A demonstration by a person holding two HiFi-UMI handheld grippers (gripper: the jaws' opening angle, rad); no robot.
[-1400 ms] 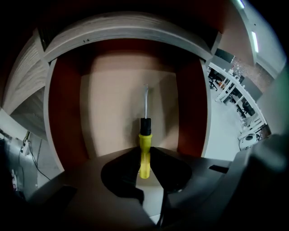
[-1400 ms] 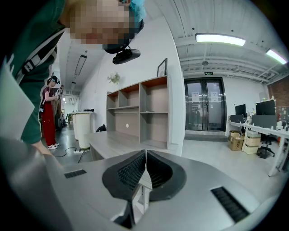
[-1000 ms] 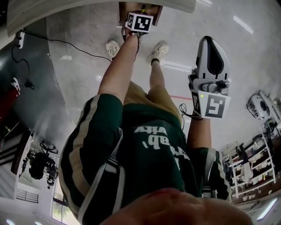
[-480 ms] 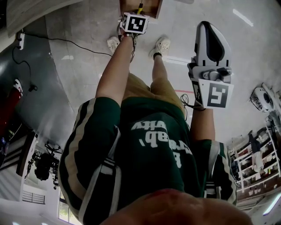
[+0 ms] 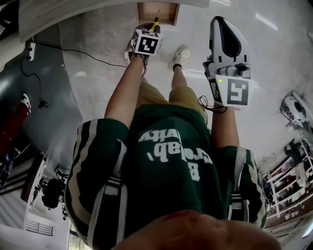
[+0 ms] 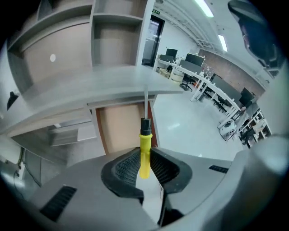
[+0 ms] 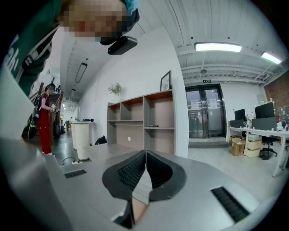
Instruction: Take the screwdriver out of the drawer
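Observation:
The screwdriver (image 6: 144,151) has a yellow handle, a black collar and a thin metal shaft that points away from me. My left gripper (image 6: 145,158) is shut on its handle. In the head view the left gripper (image 5: 147,43) hangs above the open wooden drawer (image 5: 157,12), with the screwdriver's yellow handle (image 5: 155,21) sticking out beyond the marker cube. The drawer (image 6: 123,127) lies below the screwdriver, under the grey desk top (image 6: 81,92). My right gripper (image 5: 225,49) is held up at the right. Its pads (image 7: 135,171) meet with nothing between them.
The person's feet (image 5: 182,55) stand on the pale floor just before the drawer. A power strip (image 5: 32,47) with a black cable lies at the left. Wooden shelves (image 7: 144,122) rise behind the desk. Office desks (image 6: 203,83) fill the far room, and a person in red (image 7: 45,124) stands at the left.
My left gripper has lifted up and back from the drawer with the screwdriver held in it. The right gripper has risen a little as well.

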